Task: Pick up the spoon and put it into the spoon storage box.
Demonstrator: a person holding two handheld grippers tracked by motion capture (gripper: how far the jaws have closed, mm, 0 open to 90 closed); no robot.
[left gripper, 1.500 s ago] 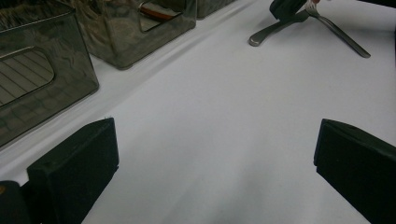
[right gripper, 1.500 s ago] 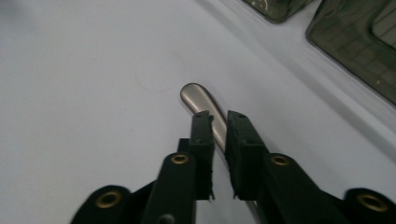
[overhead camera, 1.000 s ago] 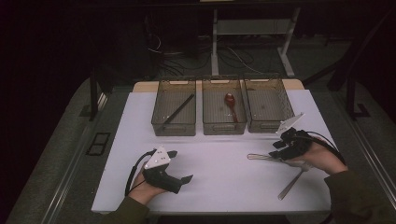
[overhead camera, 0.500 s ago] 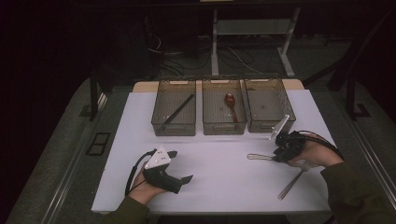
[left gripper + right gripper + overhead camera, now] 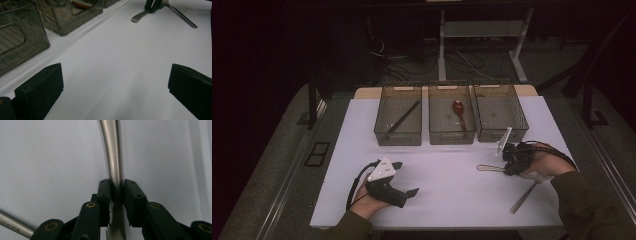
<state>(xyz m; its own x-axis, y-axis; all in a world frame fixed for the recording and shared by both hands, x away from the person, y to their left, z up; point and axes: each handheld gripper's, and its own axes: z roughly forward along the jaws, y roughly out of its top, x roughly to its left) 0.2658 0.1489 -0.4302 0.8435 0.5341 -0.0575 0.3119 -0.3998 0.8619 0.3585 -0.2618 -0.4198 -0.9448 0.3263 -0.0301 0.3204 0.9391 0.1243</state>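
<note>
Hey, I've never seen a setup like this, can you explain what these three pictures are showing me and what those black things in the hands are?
A person sits at a white table with a hand-held gripper in each hand. One picture looks down from above; the other two come from cameras riding on each gripper. The left gripper rests open on the table, holding nothing. The right gripper is shut on the handle of a metal utensil; a second utensil lies beside that hand. Behind stand three clear bins: one holds a dark stick, the middle a brown spoon.
</note>
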